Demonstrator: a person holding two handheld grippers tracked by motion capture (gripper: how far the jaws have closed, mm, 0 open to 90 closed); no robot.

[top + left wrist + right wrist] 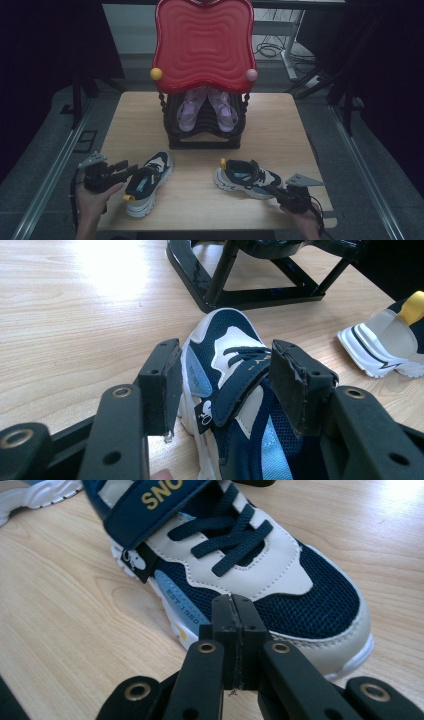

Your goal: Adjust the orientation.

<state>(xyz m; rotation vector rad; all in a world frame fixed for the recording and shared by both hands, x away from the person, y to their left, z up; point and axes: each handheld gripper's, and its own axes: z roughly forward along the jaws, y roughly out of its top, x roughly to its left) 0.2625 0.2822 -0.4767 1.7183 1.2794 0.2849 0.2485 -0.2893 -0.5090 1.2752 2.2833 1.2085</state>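
Note:
Two navy and white sneakers lie on the wooden table. My left gripper comes in from the left. Its jaws straddle the strap and collar of the left sneaker, with one pad against each side. The right sneaker points its toe to the right, and its yellow heel tab faces the middle of the table. At that toe sits my right gripper, jaws pressed together with nothing between them.
A black shoe rack stands at the table's middle rear with a pair of purple shoes on it. A red wavy panel rises above it. The right sneaker also appears in the left gripper view.

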